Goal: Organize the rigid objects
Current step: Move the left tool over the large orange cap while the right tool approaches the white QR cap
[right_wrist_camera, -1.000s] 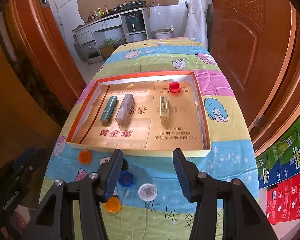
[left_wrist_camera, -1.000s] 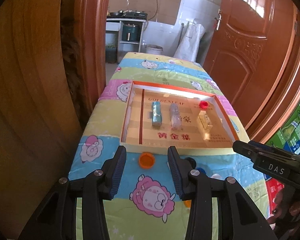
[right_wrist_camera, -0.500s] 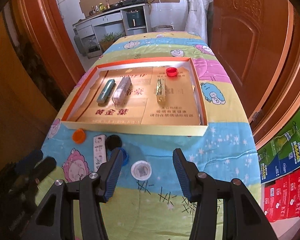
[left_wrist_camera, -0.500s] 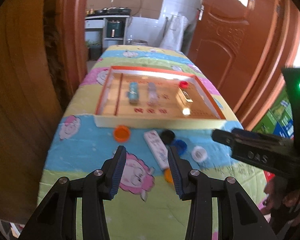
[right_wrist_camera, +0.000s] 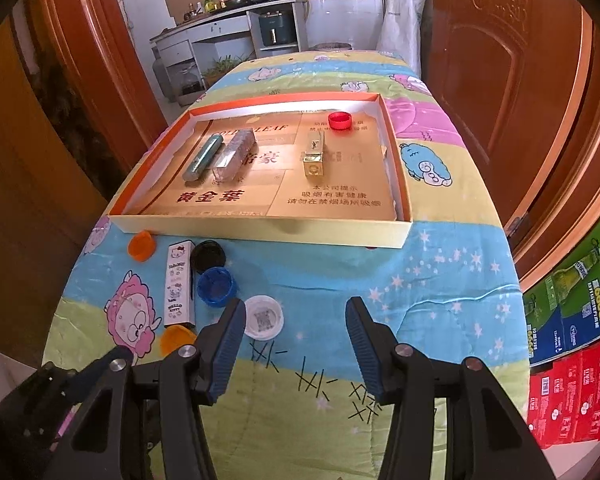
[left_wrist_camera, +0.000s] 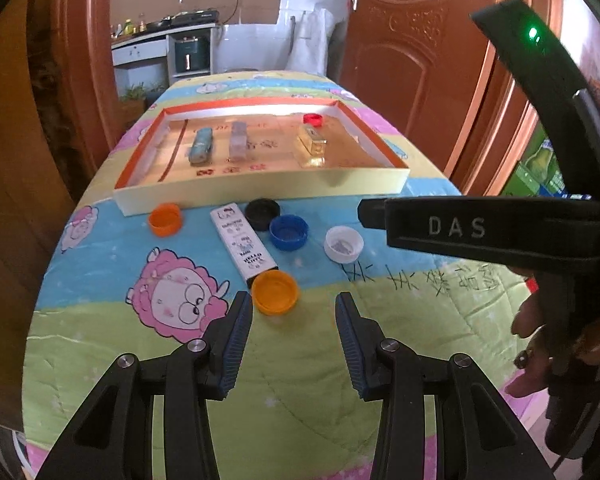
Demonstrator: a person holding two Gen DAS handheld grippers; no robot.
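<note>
Sorting is partly done, by the look of it: the shallow box (right_wrist_camera: 260, 228) already holds a teal case (right_wrist_camera: 204, 158), a clear case (right_wrist_camera: 236, 154), a gold block (right_wrist_camera: 315, 156) and a red cap (right_wrist_camera: 340, 120), while six pieces lie loose on the quilt (right_wrist_camera: 440, 280) in front of it. Both claws hang above that loose group with nothing between their pads. The left claw (left_wrist_camera: 294, 334) stands half open, and the yellow-orange cap (left_wrist_camera: 275, 291) lies just ahead of its left pad, open side up. The right claw (right_wrist_camera: 296, 340) stands open too, with the white cap (right_wrist_camera: 263, 317) just ahead of its left pad. Further ahead lie the blue cap (left_wrist_camera: 289, 232), black cap (left_wrist_camera: 263, 213), orange cap (left_wrist_camera: 165, 219) and a long white printed box (left_wrist_camera: 243, 242). Next, I judge, a claw must drop and straddle its nearest cap, shifting slightly left first.
</note>
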